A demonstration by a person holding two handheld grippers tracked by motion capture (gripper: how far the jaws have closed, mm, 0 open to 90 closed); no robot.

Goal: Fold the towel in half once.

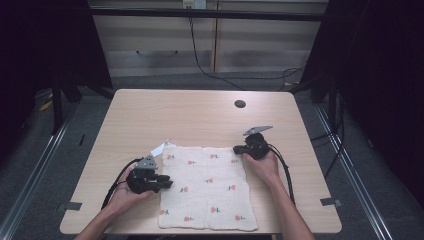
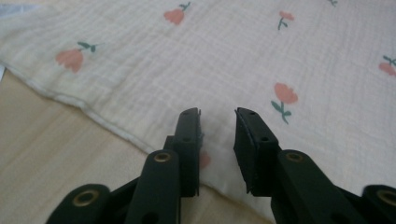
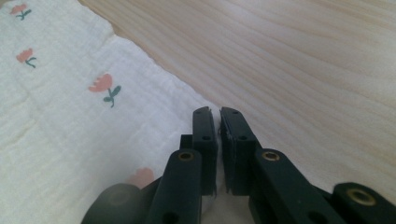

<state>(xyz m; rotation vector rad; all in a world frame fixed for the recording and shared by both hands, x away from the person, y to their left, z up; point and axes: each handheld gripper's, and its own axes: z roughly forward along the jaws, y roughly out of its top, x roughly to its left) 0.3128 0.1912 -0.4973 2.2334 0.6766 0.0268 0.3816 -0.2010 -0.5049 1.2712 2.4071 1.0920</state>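
Left claw hovers released over the near-left edge of the flowered cloth; farther off, right claw is clenched on the cloth's far-right corner, bare table beyond

Place: a lab-like recording room.
Evidence: pale rectangular wooden table ringed by black curtains, dark metal frame bar, loose black cables across grey carpet floor.

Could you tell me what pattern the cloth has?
Cream cloth with small pink flowers; clearest in the left gripper view.
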